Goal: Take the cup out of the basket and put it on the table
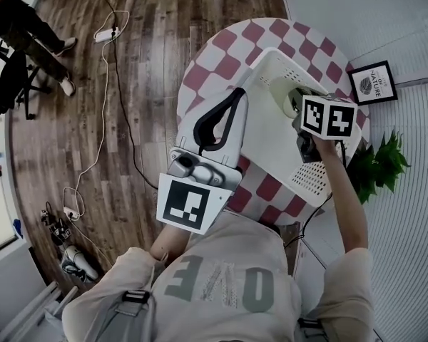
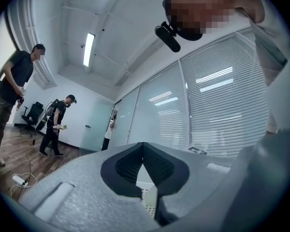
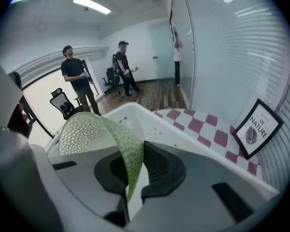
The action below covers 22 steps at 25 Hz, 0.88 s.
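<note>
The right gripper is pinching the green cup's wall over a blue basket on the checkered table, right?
Not quite: the basket is white, not blue, as the right gripper view shows. The right gripper does pinch the green cup over it, on the checkered table.

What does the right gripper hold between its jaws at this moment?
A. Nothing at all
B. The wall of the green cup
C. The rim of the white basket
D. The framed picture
B: in the right gripper view, the jaws of the right gripper are closed on the thin dimpled wall of the green cup.
</note>
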Motion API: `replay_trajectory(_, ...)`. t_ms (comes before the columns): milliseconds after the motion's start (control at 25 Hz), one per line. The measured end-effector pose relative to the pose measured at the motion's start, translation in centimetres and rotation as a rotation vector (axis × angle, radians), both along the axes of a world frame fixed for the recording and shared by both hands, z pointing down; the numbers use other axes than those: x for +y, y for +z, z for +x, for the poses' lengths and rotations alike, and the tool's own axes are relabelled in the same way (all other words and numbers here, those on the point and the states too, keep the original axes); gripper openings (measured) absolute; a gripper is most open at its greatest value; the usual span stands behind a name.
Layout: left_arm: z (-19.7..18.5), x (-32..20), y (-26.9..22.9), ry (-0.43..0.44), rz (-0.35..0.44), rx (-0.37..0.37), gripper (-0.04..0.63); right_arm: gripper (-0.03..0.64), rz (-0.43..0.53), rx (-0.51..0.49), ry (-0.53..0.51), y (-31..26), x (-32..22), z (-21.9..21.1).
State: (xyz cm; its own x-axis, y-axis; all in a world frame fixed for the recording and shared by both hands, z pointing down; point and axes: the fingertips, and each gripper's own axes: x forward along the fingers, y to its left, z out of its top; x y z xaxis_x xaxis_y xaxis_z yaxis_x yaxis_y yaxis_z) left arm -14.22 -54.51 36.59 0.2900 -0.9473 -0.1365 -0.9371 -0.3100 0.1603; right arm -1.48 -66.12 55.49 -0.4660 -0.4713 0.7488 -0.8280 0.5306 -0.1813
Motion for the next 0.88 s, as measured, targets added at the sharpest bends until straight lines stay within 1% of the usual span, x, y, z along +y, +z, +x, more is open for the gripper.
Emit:
replay_trajectory(160,1.2,0.2,-1.8,0.026,0.028,0.002,0.006,0.023,0.178,-0.098,0.002,-7.9,0.3,0.4)
replay_trajectory(240,1.5,0.0,-3.2,0.030,0.062,-0.001,0.006,0.023,0.273,-0.132,0.013,-11.6,0.8,1.2)
replay_trajectory(440,3.2,0.0,-7.0,0.052,0.140,-0.018,0.006,0.023,0.521,-0.174,0.048,-20.3,3.6,4.0)
replay_trajectory(560,5.4,0.1,-8.9,0.105,0.174,-0.031,0.006,0.023,0.684,-0.208,0.086,-25.3,5.6,6.0)
replay_trajectory(720,8.4,0.8,-10.7,0.160,0.188,-0.047,0.006,0.023,0.901,-0.228,0.151,-30.8,9.3,8.7)
replay_trajectory(800,9.8,1.2,-11.5,0.192,0.205,-0.058,0.006,0.023,0.983,-0.236,0.209,-32.5,11.2,10.3)
replay_trajectory(880,11.1,1.5,-11.8,0.215,0.203,-0.066,0.006,0.023,1.044,-0.237,0.266,-33.2,12.9,11.8)
